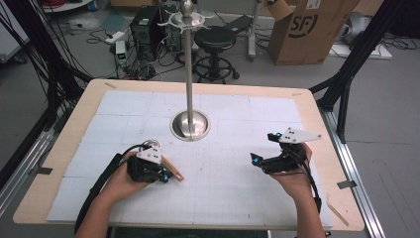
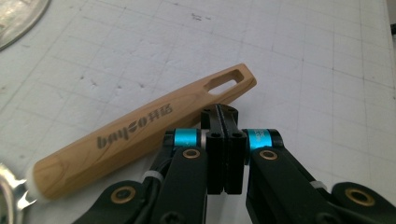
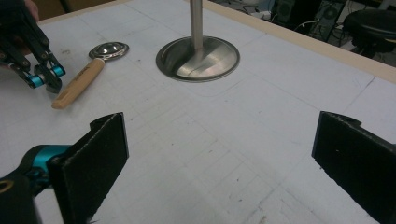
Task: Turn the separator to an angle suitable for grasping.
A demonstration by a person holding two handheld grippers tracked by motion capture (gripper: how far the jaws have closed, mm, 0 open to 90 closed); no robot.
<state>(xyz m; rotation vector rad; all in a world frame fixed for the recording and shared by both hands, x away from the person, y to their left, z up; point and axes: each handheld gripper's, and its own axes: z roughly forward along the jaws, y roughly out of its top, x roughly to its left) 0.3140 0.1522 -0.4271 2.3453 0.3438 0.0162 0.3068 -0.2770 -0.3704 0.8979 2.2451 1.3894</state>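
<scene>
The left tongs (image 2: 223, 114) have their jaws pressed flat together with nothing between them, their tips just beside the wooden handle (image 2: 140, 135) of a scoop lying on the bench (image 1: 59, 163) — whether they touch the wood cannot be told, since the tips cover the spot where they would meet it. From the high view the person's left hand (image 1: 124, 181) and the tongs' body hide most of the scoop; only the handle's far end and part of the metal bowl (image 1: 152, 145) peek out. The right tongs (image 3: 219, 158) stand wide open and empty, well apart from the scoop, with both jaws cut off by the frame edges. The steel stand (image 1: 190, 125) rises between the two — its top arms are small and hard to make out.
</scene>
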